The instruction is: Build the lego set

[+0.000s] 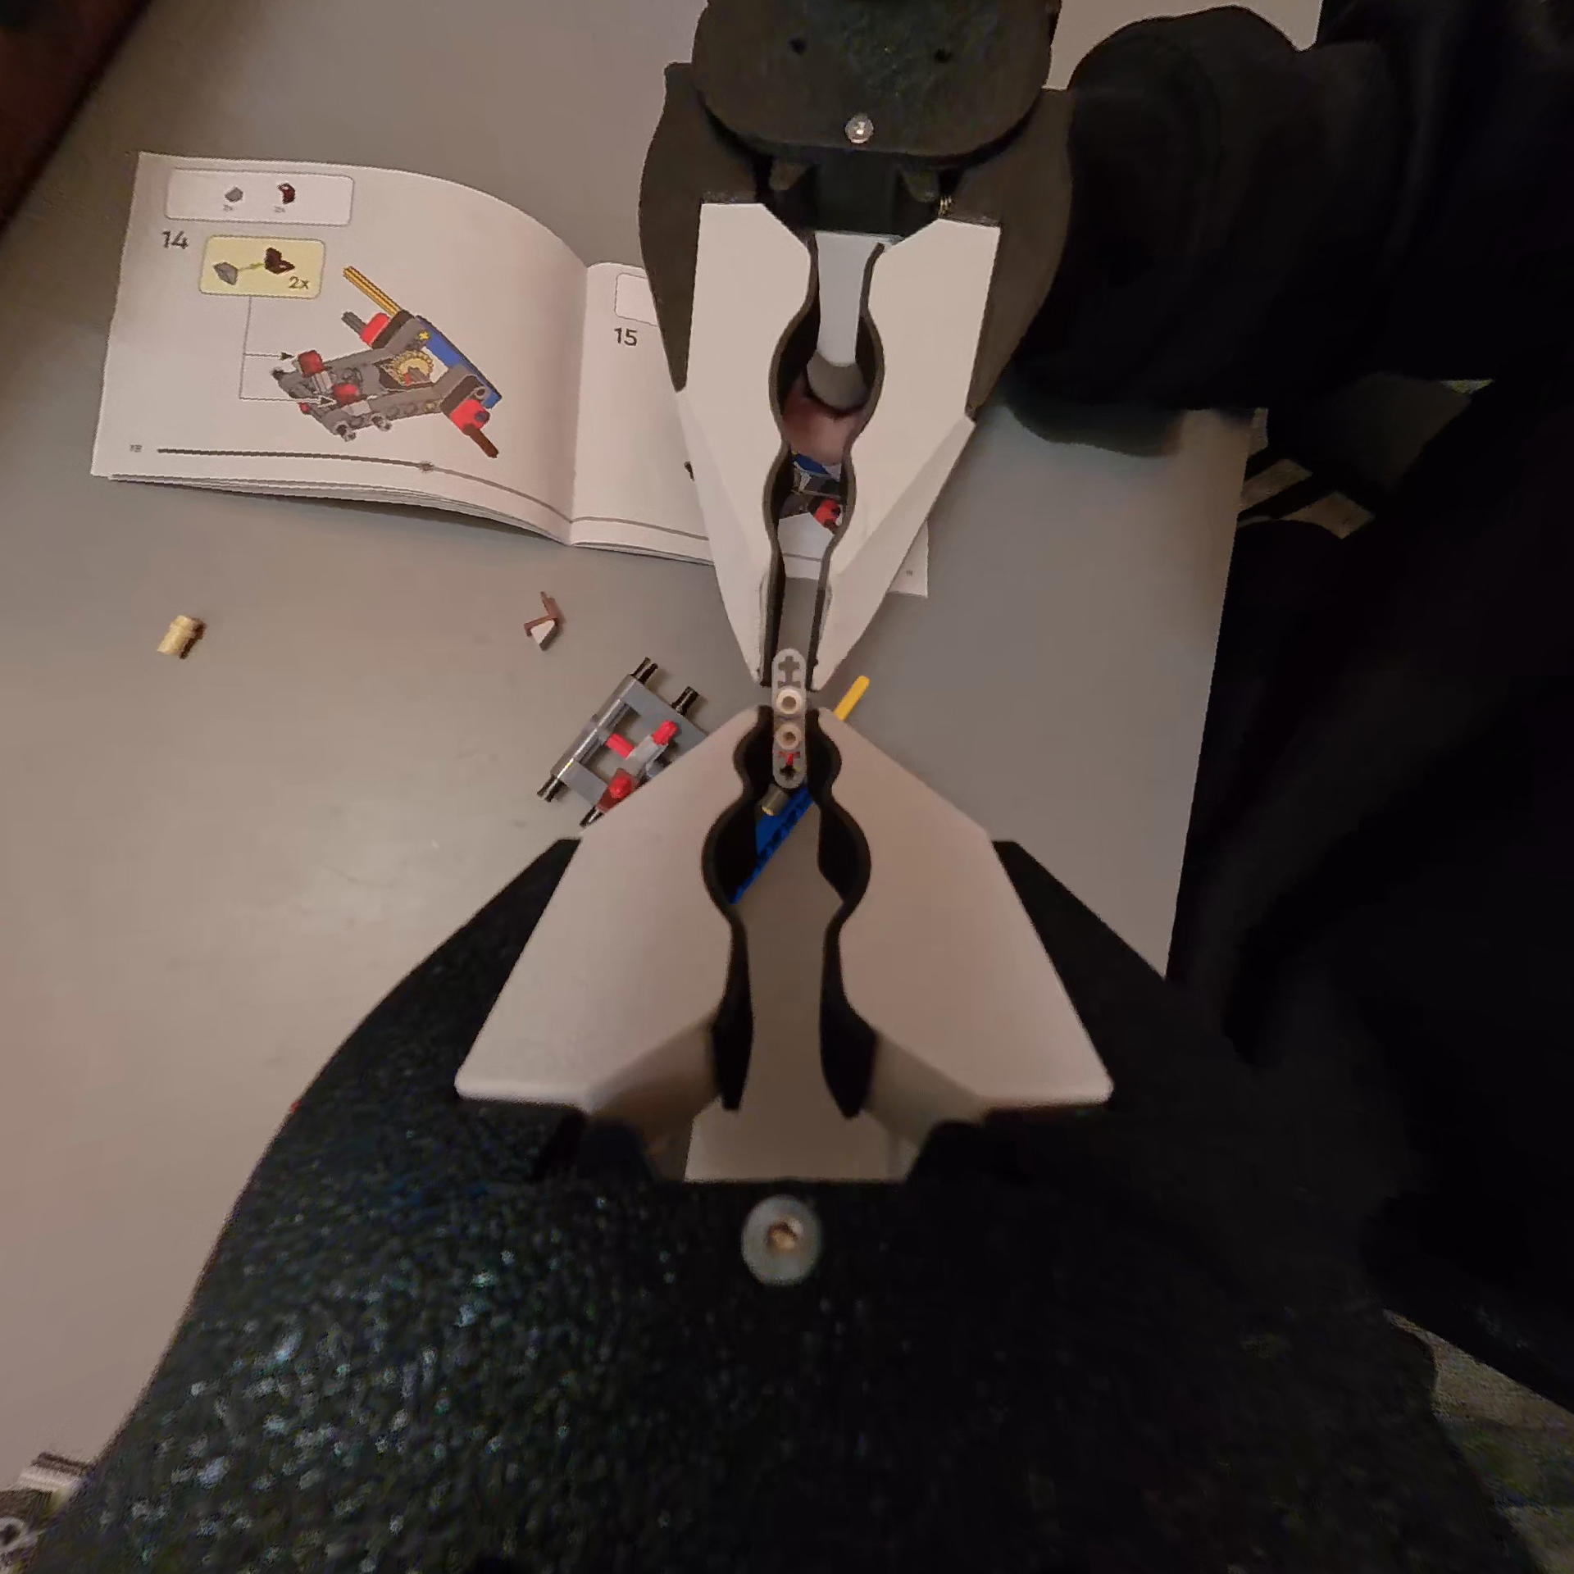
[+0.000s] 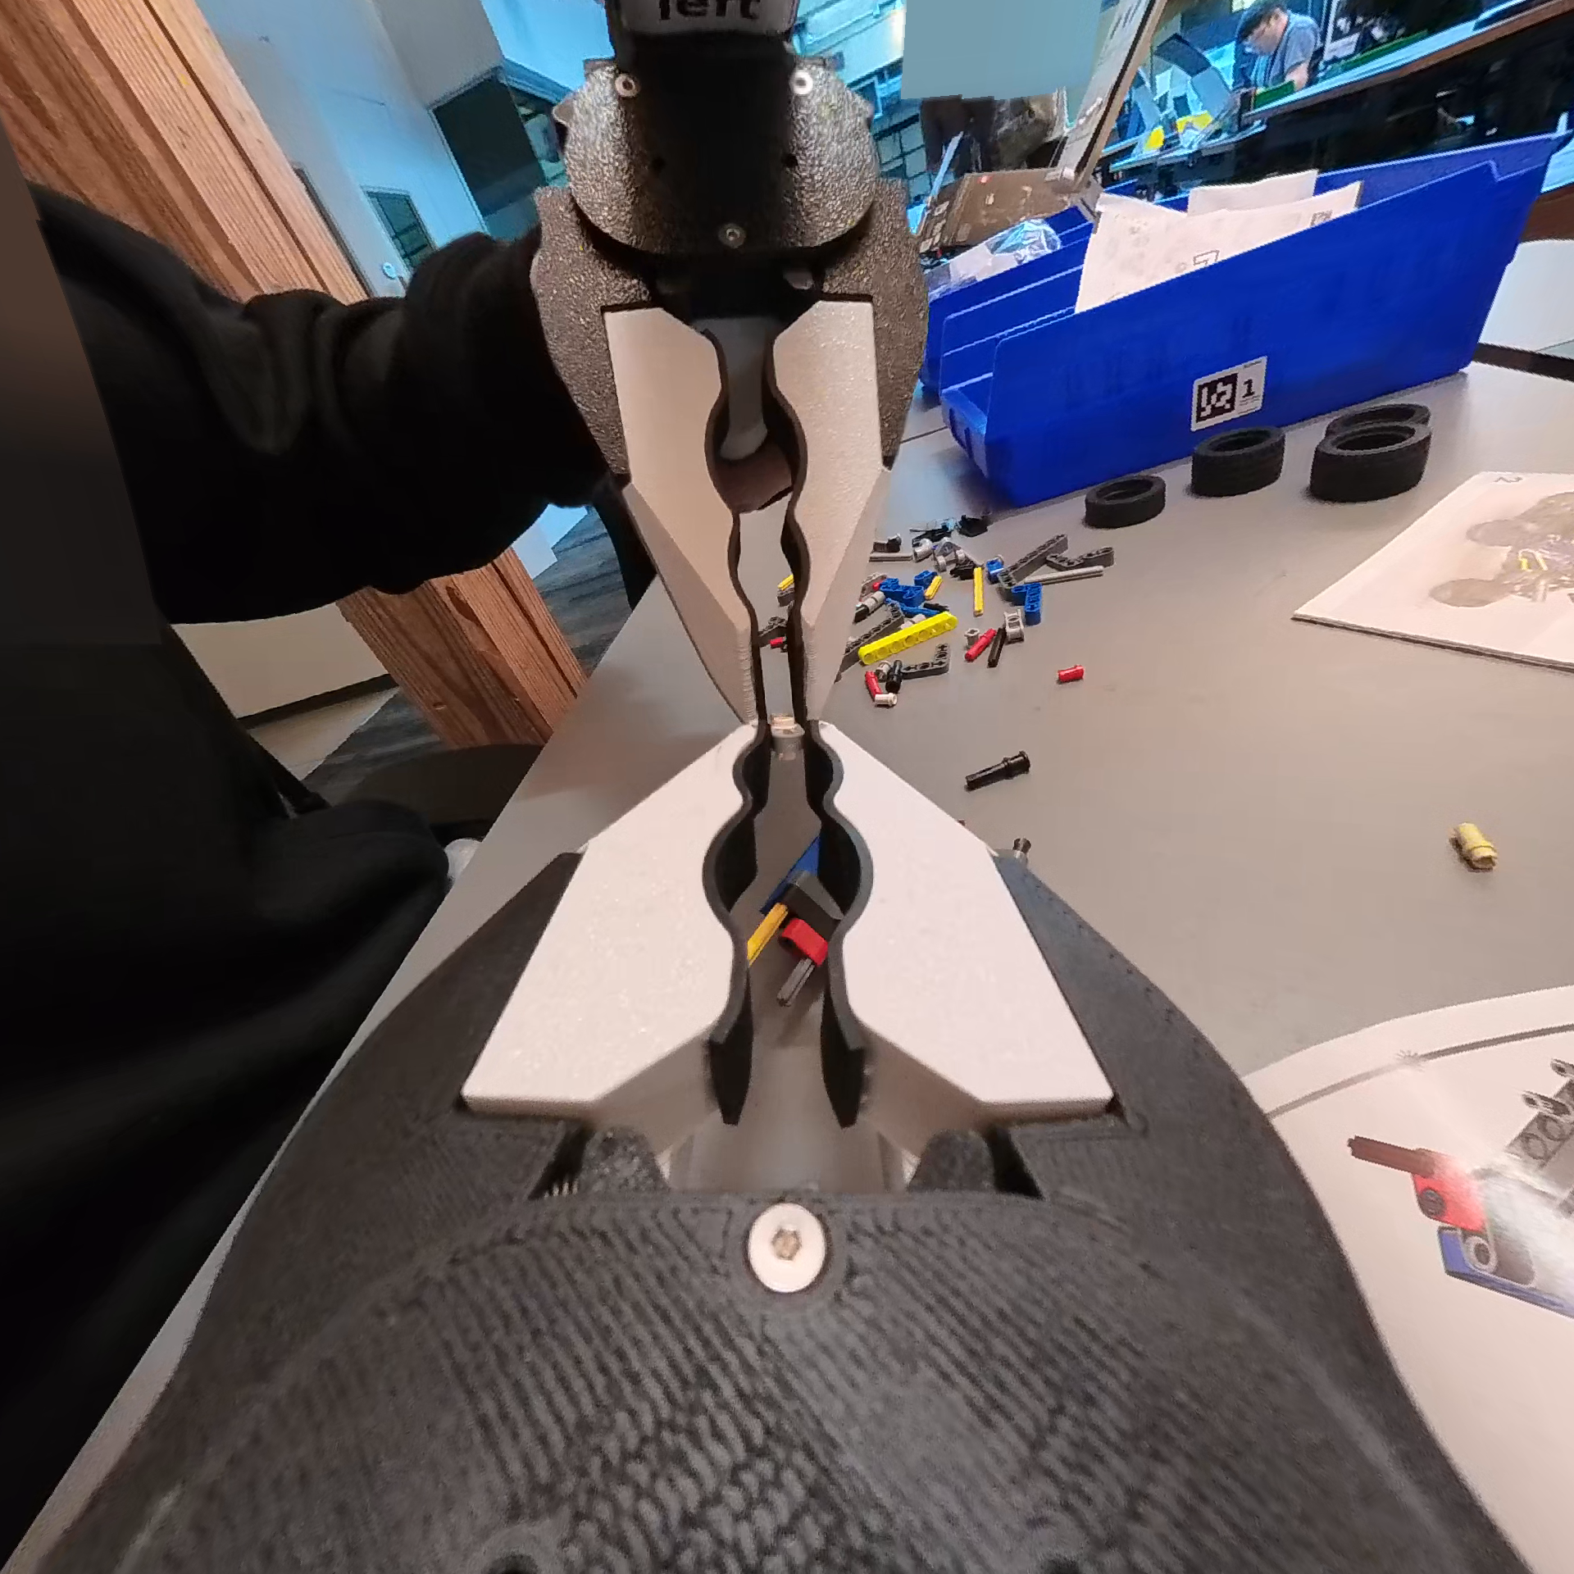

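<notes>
Left wrist view shows the left claw (image 1: pixel 788 732) tip to tip with the right claw (image 1: pixel 790 660), both clenched on the same slim grey lego beam (image 1: pixel 789 724), which stands on end between the white fingertips with its row of holes facing the camera. Behind the beam, inside the left claw's wavy gap, a blue lego piece (image 1: pixel 779 839) slants downward, and a yellow axle (image 1: pixel 852 694) pokes out just beside the right fingertip. On the grey desk (image 1: pixel 255 852) just left of the claws lies a small grey frame assembly (image 1: pixel 622 749) with red pins and black pegs. Farther left sit a small brown-and-white piece (image 1: pixel 543 630) and a tan connector (image 1: pixel 180 635), well apart from each other. Beyond them the open instruction booklet (image 1: pixel 358 341) lies flat, partly hidden by the right claw. Right wrist view has the right claw (image 2: pixel 785 724) at the bottom meeting the left claw (image 2: pixel 775 690) from above, a pale grey stud of the build pinched where they touch; blue, yellow, red and black parts of the build (image 2: pixel 796 920) show in the right claw's gap. A black sleeve (image 2: pixel 341 426) leads to the left claw. On the desk beyond lie a scatter of loose lego parts (image 2: pixel 945 605), a black pin (image 2: pixel 996 771), four black tyres (image 2: pixel 1239 460) and blue bins (image 2: pixel 1278 341).
</notes>
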Motion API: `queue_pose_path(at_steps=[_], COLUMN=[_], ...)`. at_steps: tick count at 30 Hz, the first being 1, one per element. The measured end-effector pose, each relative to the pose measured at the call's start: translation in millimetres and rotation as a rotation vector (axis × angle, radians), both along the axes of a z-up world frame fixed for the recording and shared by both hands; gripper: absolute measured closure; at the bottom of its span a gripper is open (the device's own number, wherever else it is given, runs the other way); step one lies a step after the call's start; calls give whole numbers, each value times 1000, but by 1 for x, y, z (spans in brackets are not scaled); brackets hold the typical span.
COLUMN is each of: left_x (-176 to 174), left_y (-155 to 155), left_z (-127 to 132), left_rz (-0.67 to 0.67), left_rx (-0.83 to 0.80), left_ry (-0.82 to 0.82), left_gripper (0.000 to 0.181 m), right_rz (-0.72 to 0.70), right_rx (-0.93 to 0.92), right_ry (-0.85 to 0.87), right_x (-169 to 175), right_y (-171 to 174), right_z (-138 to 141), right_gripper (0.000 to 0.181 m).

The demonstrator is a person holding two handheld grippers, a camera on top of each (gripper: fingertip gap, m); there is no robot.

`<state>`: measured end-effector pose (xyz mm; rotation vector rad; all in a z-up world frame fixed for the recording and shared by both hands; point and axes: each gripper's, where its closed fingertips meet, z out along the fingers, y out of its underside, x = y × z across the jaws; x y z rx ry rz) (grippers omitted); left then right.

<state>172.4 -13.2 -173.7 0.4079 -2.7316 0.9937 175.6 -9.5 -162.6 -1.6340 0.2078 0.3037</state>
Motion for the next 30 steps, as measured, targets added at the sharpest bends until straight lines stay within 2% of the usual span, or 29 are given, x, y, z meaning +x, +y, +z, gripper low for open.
queue_pose_path(at_steps=[1, 5, 9, 11, 15, 19, 27, 30], left_x=[0, 1, -1, 7, 14, 15, 10, 17], left_y=[0, -1, 1, 5, 4, 0, -1, 0], left_z=[0, 0, 9, 14, 21, 23, 13, 17], left_rz=[-5, 27, 37, 52, 42, 43, -17, 22], left_rx=[-1, -23, -80, -77, -75, -79, -41, -50], left_ry=[-8, 4, 49, -41, -321, -476, -509, -500], left_gripper=[177, 173, 165, 161, 159, 168, 178, 161], right_rz=[3, -13, -19, -52, -74, -64, -56, -41], right_rx=[-4, -9, 44, 62, 101, 120, 98, 92], right_ry=[-2, -3, 71, 96, 143, 163, 150, 128], right_x=[-1, 2, 4, 11, 19, 18, 15, 11], right_y=[0, 0, -1, -4, -9, -9, -6, -5], right_z=[-1, -1, 5, 6, 10, 12, 8, 8], right_gripper=[176, 176, 176, 176, 176, 176, 175, 175])
